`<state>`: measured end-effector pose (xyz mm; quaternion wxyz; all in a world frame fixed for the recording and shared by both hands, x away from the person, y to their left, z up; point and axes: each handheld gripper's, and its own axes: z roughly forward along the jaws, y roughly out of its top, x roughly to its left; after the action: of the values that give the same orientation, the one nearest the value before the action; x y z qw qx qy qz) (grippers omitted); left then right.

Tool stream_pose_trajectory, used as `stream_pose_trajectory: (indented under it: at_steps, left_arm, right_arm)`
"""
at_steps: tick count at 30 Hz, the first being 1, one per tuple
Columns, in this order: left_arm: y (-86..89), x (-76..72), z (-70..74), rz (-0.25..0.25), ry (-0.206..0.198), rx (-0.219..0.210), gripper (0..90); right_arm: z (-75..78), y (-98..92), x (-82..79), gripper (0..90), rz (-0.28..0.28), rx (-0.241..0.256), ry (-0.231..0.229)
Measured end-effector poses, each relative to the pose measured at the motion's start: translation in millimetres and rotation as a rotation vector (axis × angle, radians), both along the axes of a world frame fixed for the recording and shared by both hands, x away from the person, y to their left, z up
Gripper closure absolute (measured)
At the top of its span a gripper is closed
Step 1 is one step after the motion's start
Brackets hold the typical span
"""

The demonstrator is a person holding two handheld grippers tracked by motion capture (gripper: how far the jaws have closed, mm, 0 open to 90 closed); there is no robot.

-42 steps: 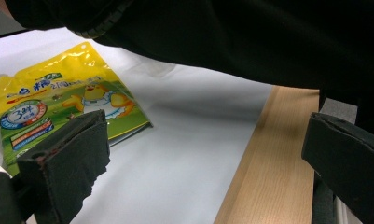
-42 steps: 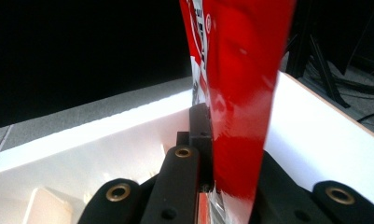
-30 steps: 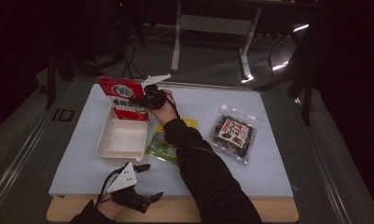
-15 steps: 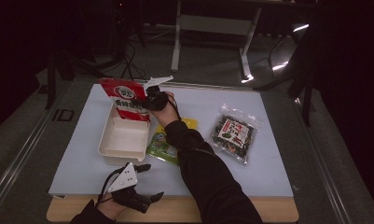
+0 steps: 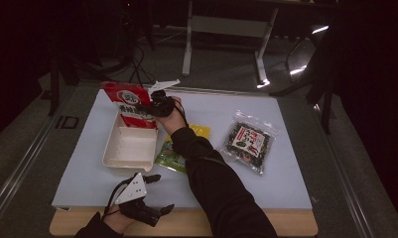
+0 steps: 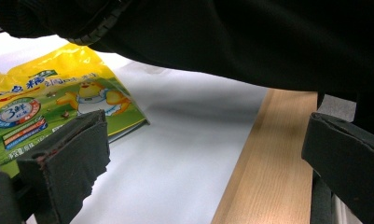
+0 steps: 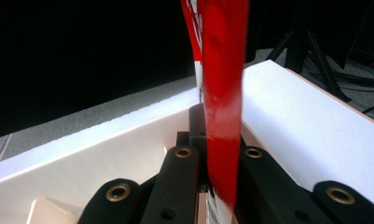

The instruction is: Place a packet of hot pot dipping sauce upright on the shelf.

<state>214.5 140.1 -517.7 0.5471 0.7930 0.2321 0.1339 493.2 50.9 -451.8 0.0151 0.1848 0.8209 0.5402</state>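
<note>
Our right tool [image 5: 154, 106] stays clamped on the red packet [image 5: 132, 106], which has come lower over the far end of the white tray [image 5: 129, 148], upper left of the frame. We judge release is near. The left tool [image 5: 154, 196] rests wide open.

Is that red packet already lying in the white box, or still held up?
Held up. The right gripper pinches the red packet upright over the white tray's far end; whether its lower edge touches, cannot tell.
</note>
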Motion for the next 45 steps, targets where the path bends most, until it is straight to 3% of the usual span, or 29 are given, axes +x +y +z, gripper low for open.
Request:
stream_pose_trajectory:
  at_steps: [10, 12, 14, 21, 32, 45]
  left_arm:
    - [-0.1, -0.1, -0.5, 0.000, -0.001, 0.004, 1.5]
    - [-0.3, 0.2, -0.6, -0.001, 0.000, 0.006, 1.5]
    - [-0.5, 0.3, -0.9, -0.002, 0.001, 0.005, 1.5]
    - [-3.0, 1.0, -1.9, -0.008, 0.007, 0.004, 1.5]
    - [-7.9, 4.3, -1.8, -0.027, 0.009, 0.001, 1.5]
    - [-15.5, 9.5, -1.5, -0.058, 0.010, -0.005, 1.5]
  right_arm:
    - [-13.0, -2.5, 2.0, 89.5, -0.015, -0.013, 0.024]
    - [-12.4, -1.7, 2.8, 82.6, -0.002, -0.022, 0.047]
    - [-9.3, -2.4, 0.6, 78.4, -0.015, -0.035, 0.023]
    - [1.1, -11.0, -3.9, 68.8, -0.024, -0.054, 0.023]
    - [10.5, -33.2, -15.2, 65.6, -0.034, -0.063, -0.002]
    - [16.8, -73.6, -29.6, 65.0, -0.058, -0.061, -0.013]
